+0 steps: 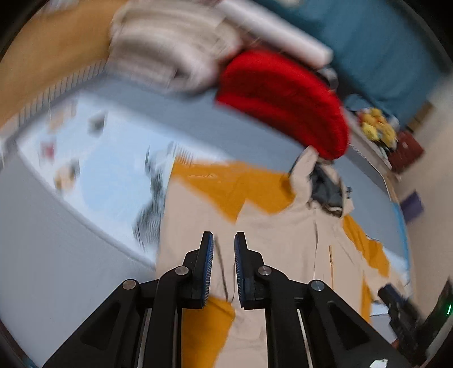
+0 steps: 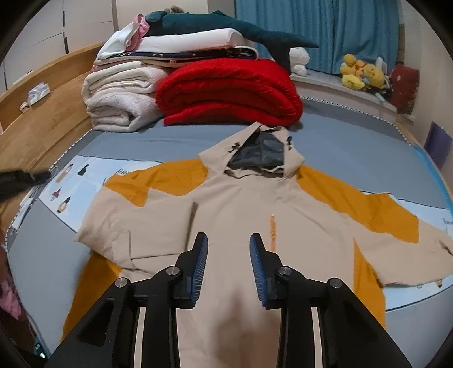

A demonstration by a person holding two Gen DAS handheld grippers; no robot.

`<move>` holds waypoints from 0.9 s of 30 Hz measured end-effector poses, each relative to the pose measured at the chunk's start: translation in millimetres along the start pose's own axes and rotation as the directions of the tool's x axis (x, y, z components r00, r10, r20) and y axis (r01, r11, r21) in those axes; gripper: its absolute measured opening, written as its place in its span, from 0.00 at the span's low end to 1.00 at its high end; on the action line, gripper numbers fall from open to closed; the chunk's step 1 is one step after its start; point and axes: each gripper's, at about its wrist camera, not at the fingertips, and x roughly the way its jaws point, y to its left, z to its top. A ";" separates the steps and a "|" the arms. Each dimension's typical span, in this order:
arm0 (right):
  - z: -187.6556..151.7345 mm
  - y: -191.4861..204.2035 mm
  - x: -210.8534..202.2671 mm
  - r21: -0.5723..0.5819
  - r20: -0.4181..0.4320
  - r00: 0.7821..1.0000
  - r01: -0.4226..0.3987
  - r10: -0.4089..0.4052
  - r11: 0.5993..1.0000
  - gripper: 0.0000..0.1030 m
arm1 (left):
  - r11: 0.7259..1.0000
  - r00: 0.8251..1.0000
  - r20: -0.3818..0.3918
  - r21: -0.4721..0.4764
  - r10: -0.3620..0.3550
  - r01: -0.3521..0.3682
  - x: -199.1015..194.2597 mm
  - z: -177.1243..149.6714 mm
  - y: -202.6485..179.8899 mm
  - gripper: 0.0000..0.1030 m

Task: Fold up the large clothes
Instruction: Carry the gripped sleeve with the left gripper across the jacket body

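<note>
Jacket [image 2: 235, 209], beige with orange panels, spread flat on bed [image 2: 158, 138], front up, hood [image 2: 260, 150] toward folded red blanket [image 2: 229, 90]. Right hand-held gripper [image 2: 228, 269] above jacket's lower front, jaws apart, nothing between. Left hand-held gripper [image 1: 223, 266] over jacket, view blurred, jaws narrowly apart, gripping nothing. White blankets [image 2: 119, 99] stacked beside red one.

A red folded blanket [image 2: 229, 93] lies at the head of the bed [image 2: 175, 138], touching a cream folded blanket [image 2: 121, 99] beside it. Folded white bedding [image 2: 187, 42] is stacked on top, with a dark teal plush whale [image 2: 235, 27] across it. Yellow plush toys [image 2: 361, 74] sit on the ledge before blue curtains [image 2: 325, 31]. A wooden headboard [image 2: 42, 113] curves alongside.
</note>
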 end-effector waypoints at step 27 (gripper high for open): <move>-23.0 33.9 32.5 -0.100 -0.112 0.986 -0.137 0.125 0.986 0.40 | 0.982 0.944 -0.272 -0.038 -0.186 0.183 115.6 -23.6 -32.5 0.00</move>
